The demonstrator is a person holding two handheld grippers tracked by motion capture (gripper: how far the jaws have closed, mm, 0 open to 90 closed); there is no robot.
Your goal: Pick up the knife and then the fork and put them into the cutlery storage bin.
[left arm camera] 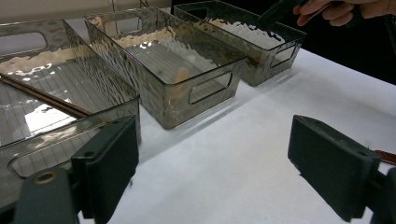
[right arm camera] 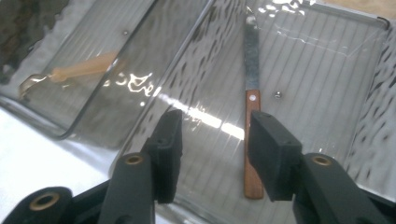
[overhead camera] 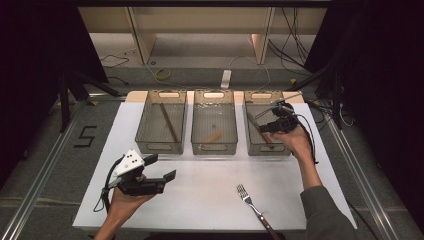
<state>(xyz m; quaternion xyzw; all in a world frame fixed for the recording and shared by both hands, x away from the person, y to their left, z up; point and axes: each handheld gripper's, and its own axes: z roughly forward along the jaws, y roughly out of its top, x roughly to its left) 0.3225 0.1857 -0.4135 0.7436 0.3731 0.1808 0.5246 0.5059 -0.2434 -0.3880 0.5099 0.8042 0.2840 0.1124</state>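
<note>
Three clear bins stand in a row at the back of the white table (overhead camera: 200,180). A brown stick (overhead camera: 169,121) lies in the left bin (overhead camera: 161,148). The middle bin (overhead camera: 214,149) holds a small wooden-handled utensil (overhead camera: 214,136). In the right bin (overhead camera: 267,151) lies a wooden-handled knife (right arm camera: 252,84). My right gripper (right arm camera: 215,149) hangs open just above that bin, its jaws beside the knife handle with nothing between them. My left gripper (overhead camera: 161,167) is wide open and empty over the table's front left. A fork (overhead camera: 250,200) rests at the front right.
The bins' walls (left arm camera: 187,60) rise ahead of the left gripper. The fork's brown handle (left arm camera: 385,156) lies near its right jaw. A cable trails from each gripper. Dark stands and floor cables surround the table.
</note>
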